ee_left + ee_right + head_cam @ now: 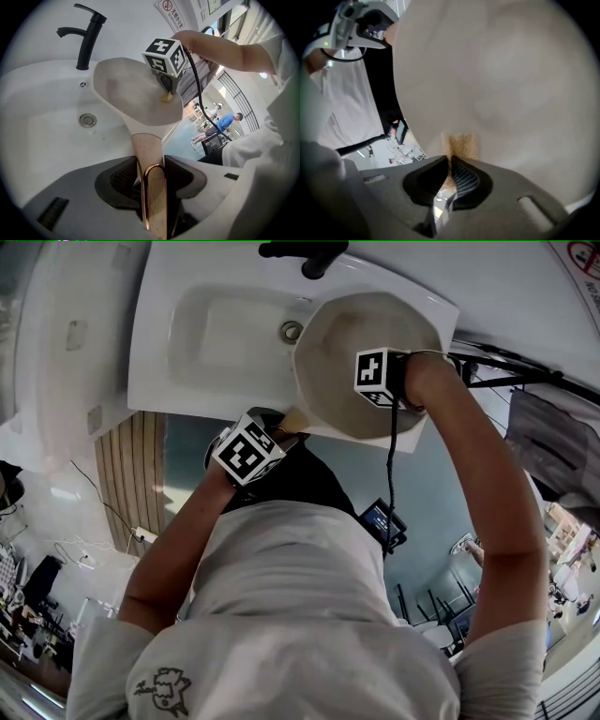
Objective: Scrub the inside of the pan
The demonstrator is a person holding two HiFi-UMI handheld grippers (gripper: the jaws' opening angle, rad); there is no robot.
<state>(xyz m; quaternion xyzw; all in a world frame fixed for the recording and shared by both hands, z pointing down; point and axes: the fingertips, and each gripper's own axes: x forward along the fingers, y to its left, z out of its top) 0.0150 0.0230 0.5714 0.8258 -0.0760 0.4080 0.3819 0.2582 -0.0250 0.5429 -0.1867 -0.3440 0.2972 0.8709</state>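
A pale beige pan (pixel 349 352) is held tilted over the white sink (pixel 202 338). My left gripper (pixel 149 171) is shut on the pan's handle (pixel 147 149), whose copper-coloured end loop lies between the pads. The pan's inside (pixel 126 96) faces the left gripper view. My right gripper (pixel 451 164) is shut on a small yellow sponge (pixel 462 144), which presses against the pan's inner surface (pixel 501 84). From the left gripper view the sponge (pixel 165 97) shows under the right gripper's marker cube (pixel 165 56), near the pan's right rim.
A black faucet (pixel 86 37) stands at the back of the sink, and the drain (pixel 87 120) lies below the pan's left side. A person's arm (pixel 478 474) and a black cable (pixel 392 460) run back from the right gripper. People and chairs are in the room beyond.
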